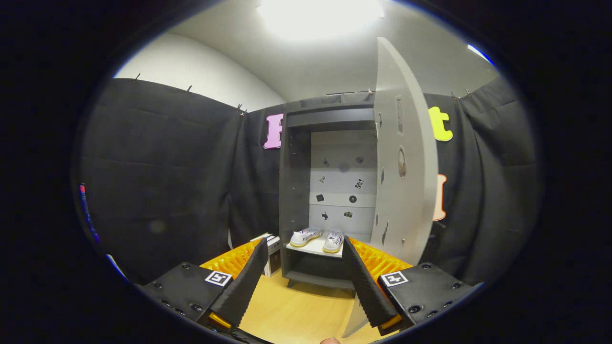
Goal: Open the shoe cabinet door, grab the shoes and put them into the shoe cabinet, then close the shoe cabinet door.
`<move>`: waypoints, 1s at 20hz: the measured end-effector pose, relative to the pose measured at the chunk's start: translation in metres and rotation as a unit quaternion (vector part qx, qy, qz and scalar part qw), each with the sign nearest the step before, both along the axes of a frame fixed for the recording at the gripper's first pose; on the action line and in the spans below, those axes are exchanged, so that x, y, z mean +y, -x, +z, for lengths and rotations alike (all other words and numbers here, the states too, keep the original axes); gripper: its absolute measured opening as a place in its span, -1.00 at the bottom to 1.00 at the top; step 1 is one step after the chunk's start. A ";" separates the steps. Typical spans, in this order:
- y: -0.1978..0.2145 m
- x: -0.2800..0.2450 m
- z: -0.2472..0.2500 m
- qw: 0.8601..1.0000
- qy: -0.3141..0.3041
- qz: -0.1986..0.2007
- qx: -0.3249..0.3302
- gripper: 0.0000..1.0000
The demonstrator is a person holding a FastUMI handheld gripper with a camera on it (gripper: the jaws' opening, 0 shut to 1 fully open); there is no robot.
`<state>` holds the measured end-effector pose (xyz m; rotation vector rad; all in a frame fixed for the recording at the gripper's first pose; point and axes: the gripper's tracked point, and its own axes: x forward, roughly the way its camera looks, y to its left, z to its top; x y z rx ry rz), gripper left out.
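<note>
Standing well back from the shoe cabinet (330, 191), the gripper (303, 286) holds its fingers spread apart on nothing. The shoes (318, 237) sit paired on the white shelf (313, 248) at twelve o'clock beyond the fingers, toes apparently pointing outward. The door (404, 157) hangs open at one o'clock, so only shutting it seems left; the empty fingers suit a push.

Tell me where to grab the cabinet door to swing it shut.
Grip the door at its free edge, the near one facing the camera, roughly mid-height, coming from the right, outer side. It stands wide open, hinged on the cabinet's right, so the far-from-hinge edge likely gives most leverage. The shoes already sit on the shelf. The claw is open, holding nothing.
</note>
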<state>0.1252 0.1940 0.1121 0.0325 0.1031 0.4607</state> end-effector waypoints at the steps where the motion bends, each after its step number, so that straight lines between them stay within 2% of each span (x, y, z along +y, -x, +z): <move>1: 0.002 -0.011 0.001 1.000 -0.004 0.003 -0.001 0.94; 6: 0.009 -0.054 0.003 0.998 -0.049 0.032 0.012 0.94; 8: 0.003 -0.073 0.001 0.998 -0.060 0.030 0.012 0.94; 16: -0.035 -0.139 -0.019 0.998 -0.052 0.024 0.006 0.96; 20: -0.055 -0.144 -0.033 0.998 -0.049 0.043 0.022 0.96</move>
